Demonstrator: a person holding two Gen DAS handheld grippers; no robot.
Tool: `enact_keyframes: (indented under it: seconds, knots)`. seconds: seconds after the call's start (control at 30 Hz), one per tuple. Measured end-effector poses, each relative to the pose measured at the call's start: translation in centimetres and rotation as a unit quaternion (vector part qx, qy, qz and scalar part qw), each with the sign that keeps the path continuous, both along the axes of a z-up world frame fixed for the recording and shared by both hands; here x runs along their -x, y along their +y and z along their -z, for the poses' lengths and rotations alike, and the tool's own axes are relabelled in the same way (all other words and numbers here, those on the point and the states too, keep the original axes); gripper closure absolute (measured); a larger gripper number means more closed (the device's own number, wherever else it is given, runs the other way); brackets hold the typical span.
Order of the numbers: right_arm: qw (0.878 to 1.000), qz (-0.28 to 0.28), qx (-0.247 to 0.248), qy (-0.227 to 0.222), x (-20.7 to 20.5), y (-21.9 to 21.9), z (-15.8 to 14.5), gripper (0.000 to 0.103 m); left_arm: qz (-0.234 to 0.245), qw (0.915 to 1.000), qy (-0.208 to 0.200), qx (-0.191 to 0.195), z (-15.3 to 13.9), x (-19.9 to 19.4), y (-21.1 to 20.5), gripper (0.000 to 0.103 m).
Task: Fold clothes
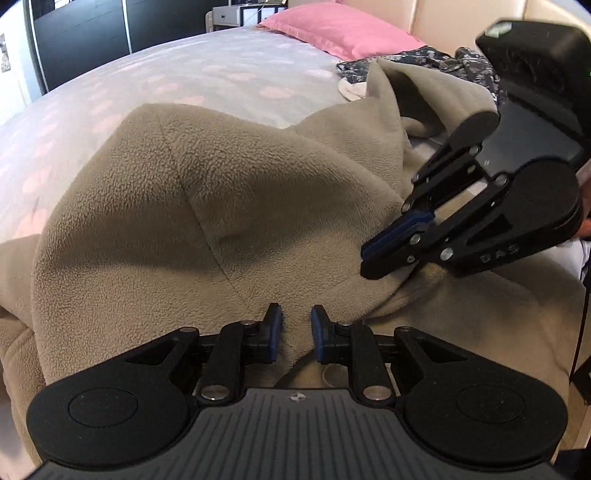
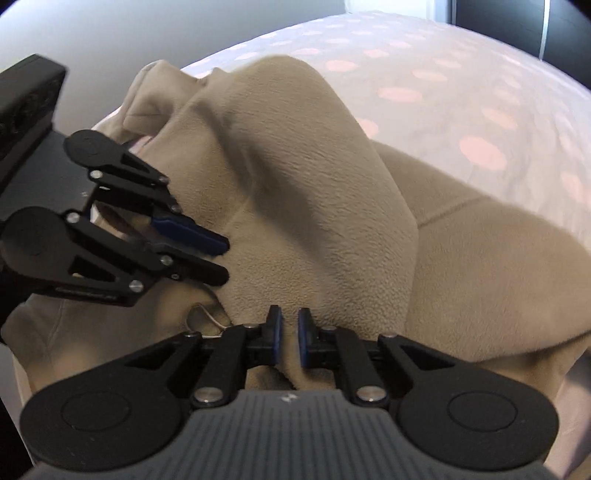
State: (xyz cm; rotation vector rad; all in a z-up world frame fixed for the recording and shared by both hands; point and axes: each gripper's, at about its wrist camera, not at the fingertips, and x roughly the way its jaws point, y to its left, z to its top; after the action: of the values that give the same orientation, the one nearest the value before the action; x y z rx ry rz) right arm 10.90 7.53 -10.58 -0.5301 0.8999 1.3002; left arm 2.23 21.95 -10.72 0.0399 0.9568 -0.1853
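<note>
Fleece garment, beige, soft-pile, with stitched seams, lies heaped on the bed, whose pale sheet carries pink blotches; all positions below are given relative to this fleece.

Left of the fleece, in the left wrist view: bare sheet, with dark wardrobe doors well beyond it at the edge of the room.

On the fleece's near edge: left tool, black with blue pads, pointing steeply down. Its jaws are drawn close, and a fold of the fleece runs up between the pads, pinched there.

Just right of it, also on the near edge of the fleece: right tool, seen from the side, blue pads nearly together and pressed onto a raised ridge of the cloth. In its own view the right tool shows the same: narrow gap, fleece gathered between the pads, gripped. The left tool appears there from the side, tips buried in the pile.

Between the two tools the fleece is pulled into a peaked ridge; the rest of it drapes down toward the sheet.

Beyond the fleece, upper right: a pink rectangular pillow and a dark patterned crumpled cloth, the latter touching the fleece's far edge.
</note>
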Motion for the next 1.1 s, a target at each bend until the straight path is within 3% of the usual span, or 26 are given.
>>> enact_keyframes:
  seconds: [0.13,0.3,0.47,0.53,0.7,0.87,0.97,1.1]
  knots:
    - [0.999,-0.008,-0.048,-0.015,0.2,-0.2,-4.0,0.083,0.003,0.9999,-0.007,-0.013,0.1,0.8,-0.3,0.086]
    - [0.994,0.000,-0.107,0.001,-0.2,2.0,-7.4,0.084,0.009,0.9995,-0.013,-0.028,0.5,1.5,-0.6,0.086]
    - [0.996,-0.017,-0.086,-0.007,0.4,6.8,-5.7,0.091,0.016,0.9993,-0.003,-0.034,0.8,1.8,-0.7,0.086]
    - [0.997,0.007,-0.079,-0.019,-0.3,8.1,-4.8,0.092,0.020,0.9993,0.006,-0.031,0.9,1.5,-0.5,0.086]
    - [0.995,0.089,-0.052,0.008,-3.7,10.9,-2.8,0.099,0.024,0.9989,0.039,-0.004,0.9,0.3,0.7,0.086]
    - [0.995,0.097,-0.027,0.021,-4.7,12.3,-0.4,0.100,0.022,0.9970,0.068,0.030,-0.1,-0.8,2.0,0.086]
    - [0.997,0.073,-0.030,0.023,-4.7,11.5,-1.5,0.094,0.012,0.9948,0.069,0.074,-1.7,-0.8,3.7,0.086]
    - [0.996,0.052,-0.063,0.027,-5.0,9.0,-4.5,0.087,-0.010,0.9962,0.023,0.084,-4.7,-0.4,6.1,0.079]
